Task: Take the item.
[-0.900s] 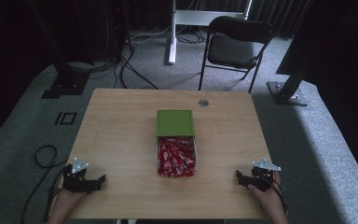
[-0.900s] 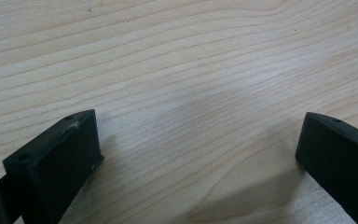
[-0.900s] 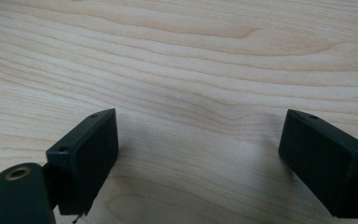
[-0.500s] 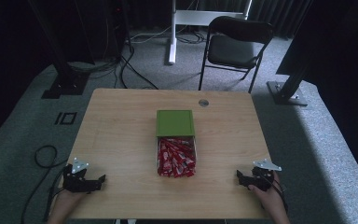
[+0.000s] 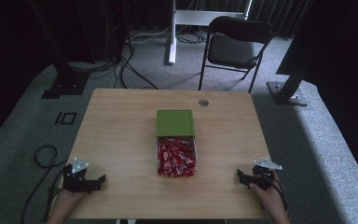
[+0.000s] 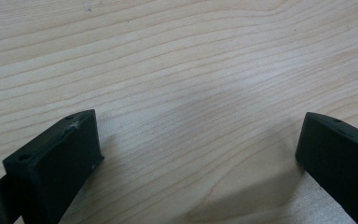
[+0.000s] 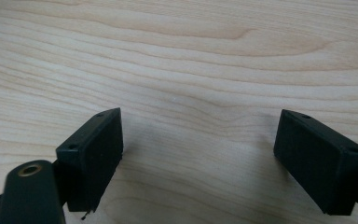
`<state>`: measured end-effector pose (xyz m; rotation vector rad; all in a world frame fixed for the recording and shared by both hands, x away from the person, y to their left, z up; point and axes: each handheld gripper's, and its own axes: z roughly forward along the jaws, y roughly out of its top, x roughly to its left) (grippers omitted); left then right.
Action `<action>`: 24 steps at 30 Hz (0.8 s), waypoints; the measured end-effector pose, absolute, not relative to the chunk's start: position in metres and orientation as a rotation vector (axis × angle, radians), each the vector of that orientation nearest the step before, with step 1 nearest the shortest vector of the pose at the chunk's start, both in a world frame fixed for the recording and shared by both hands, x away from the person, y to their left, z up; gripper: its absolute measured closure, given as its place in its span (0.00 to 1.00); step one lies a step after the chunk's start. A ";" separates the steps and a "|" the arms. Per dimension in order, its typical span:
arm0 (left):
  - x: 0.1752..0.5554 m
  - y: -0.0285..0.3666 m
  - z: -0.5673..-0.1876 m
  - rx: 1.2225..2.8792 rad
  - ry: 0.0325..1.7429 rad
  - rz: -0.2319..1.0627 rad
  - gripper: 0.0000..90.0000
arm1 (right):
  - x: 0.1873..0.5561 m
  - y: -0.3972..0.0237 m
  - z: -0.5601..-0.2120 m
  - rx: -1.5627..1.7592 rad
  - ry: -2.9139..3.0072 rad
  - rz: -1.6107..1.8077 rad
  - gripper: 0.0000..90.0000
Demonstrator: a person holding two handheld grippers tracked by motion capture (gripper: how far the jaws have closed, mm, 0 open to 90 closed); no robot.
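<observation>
High view: tray lengthwise front-to-back.

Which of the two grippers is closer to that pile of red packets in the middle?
Right, slightly. The right gripper sits beside the red packets near the table's front right corner; the left gripper sits somewhat farther off, front left.

A recording studio or lab: dark curtains, metal stands, floor cables, grey carpet
</observation>
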<state>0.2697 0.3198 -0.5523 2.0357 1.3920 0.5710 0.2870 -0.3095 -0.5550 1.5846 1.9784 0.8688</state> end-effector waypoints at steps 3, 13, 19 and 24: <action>0.270 0.320 -0.552 2.035 1.392 0.571 0.01 | 0.288 -0.308 -0.553 1.580 1.985 0.879 0.17; 0.270 0.320 -0.552 2.036 1.392 0.571 0.01 | 0.293 -0.300 -0.540 1.539 1.989 0.879 0.17; 0.270 0.320 -0.552 2.037 1.393 0.570 0.01 | 0.298 -0.295 -0.526 1.506 1.986 0.898 0.17; 0.270 0.320 -0.552 2.036 1.393 0.570 0.01 | 0.302 -0.289 -0.514 1.476 1.983 0.918 0.19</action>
